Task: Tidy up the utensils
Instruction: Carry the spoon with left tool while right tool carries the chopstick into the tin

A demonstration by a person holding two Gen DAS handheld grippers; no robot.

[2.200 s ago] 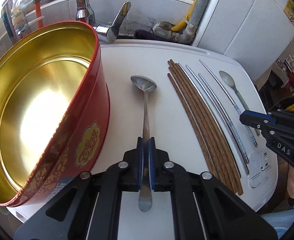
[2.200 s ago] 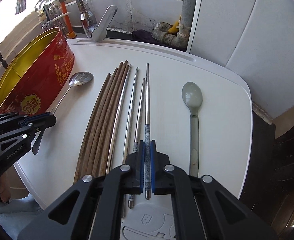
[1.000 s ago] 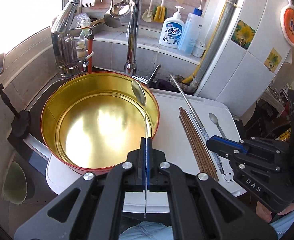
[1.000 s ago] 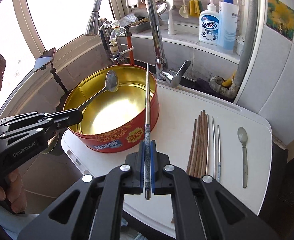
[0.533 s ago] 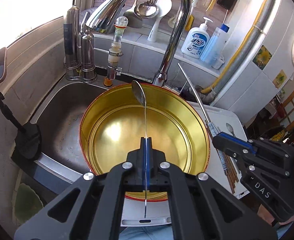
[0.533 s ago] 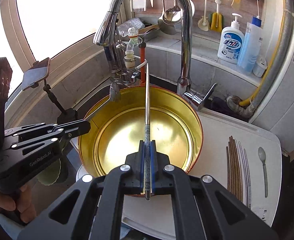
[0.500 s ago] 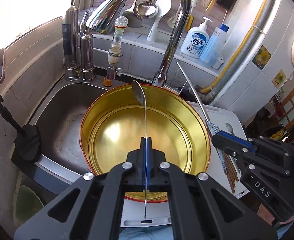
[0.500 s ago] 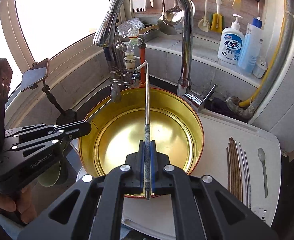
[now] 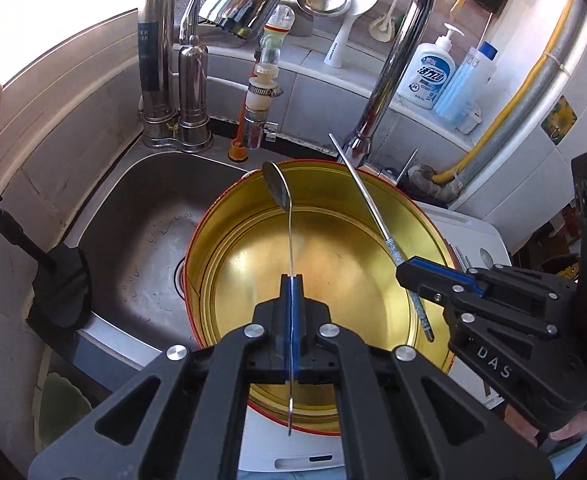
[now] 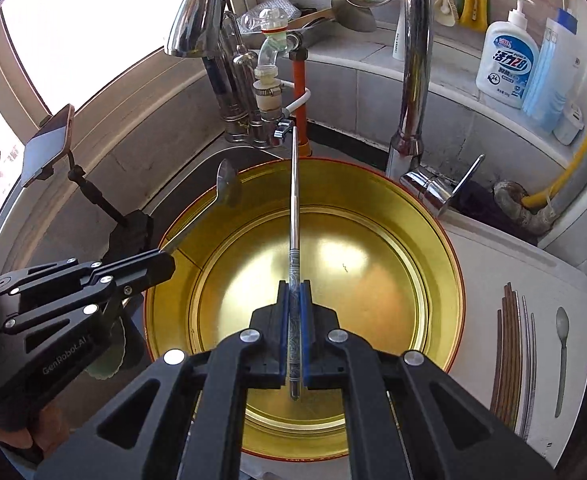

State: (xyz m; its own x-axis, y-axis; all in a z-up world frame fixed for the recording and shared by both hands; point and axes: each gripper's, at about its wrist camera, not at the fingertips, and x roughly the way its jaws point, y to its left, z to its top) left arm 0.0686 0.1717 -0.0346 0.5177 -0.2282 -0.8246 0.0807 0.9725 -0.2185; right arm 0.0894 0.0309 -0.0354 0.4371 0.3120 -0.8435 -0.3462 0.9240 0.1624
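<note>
A round red tin with a gold inside [image 9: 197, 248] [image 10: 451, 276] lies open below both grippers. My left gripper [image 9: 292, 280] is shut on the handle of a metal spoon [image 9: 276, 186], whose bowl hangs over the tin's far rim. My right gripper [image 10: 294, 286] is shut on a metal chopstick [image 10: 294, 200] that points across the tin. In the right wrist view the left gripper [image 10: 165, 258] and the spoon [image 10: 228, 182] are over the tin's left edge. Wooden chopsticks [image 10: 505, 360], metal chopsticks [image 10: 527, 360] and a grey spoon [image 10: 561, 344] lie on the white board [image 10: 513, 256].
A tall chrome faucet [image 10: 415, 60] arches over the tin's far side, its lever [image 10: 465, 178] sticking out near the rim. The steel sink [image 9: 141, 224] is left of the tin. Soap bottles [image 10: 507, 60] stand on the ledge. A phone on a stand [image 10: 47, 140] is at the left.
Both grippers have carried their utensils leftward, off the white board and over the tin. The tin now sits centred under them; the sink and faucet look closer.
</note>
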